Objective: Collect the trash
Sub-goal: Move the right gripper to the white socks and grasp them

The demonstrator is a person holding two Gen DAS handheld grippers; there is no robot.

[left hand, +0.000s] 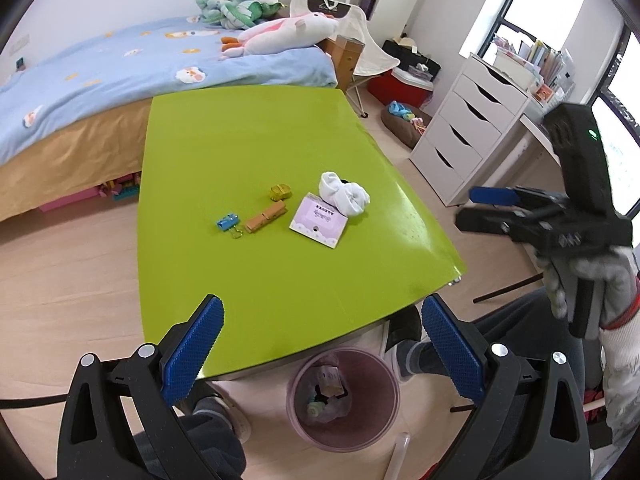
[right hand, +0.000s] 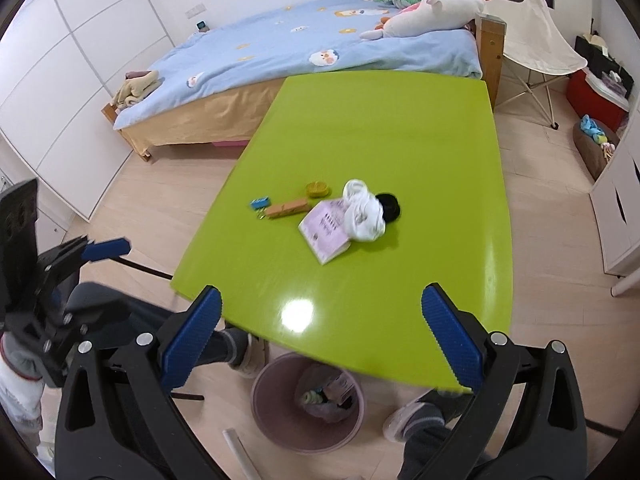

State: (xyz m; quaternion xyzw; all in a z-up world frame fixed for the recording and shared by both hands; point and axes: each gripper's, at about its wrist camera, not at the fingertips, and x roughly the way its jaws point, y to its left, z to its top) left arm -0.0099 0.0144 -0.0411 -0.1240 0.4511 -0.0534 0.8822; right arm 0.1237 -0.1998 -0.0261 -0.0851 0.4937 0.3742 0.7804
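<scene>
In the left wrist view, the left gripper [left hand: 322,352] has its jaws wide apart and empty; the white crumpled wad [left hand: 344,193] lies mid-counter [left hand: 248,140], touching the pink card [left hand: 319,220]. It looks light and soft, so pinch its bulging middle. In the right wrist view, the right gripper [right hand: 322,344] is also wide and empty, above the pink bin [right hand: 308,404].

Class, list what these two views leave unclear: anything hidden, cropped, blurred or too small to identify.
- Black object: the white cloth bundle hides nearly all of it in the left wrist view.
- Print on the pink booklet: too small in both views.
- Contents of the pink bin: jumbled, and the green table covers its far rim in the right wrist view.
- Yellow item: too small to identify.
</scene>
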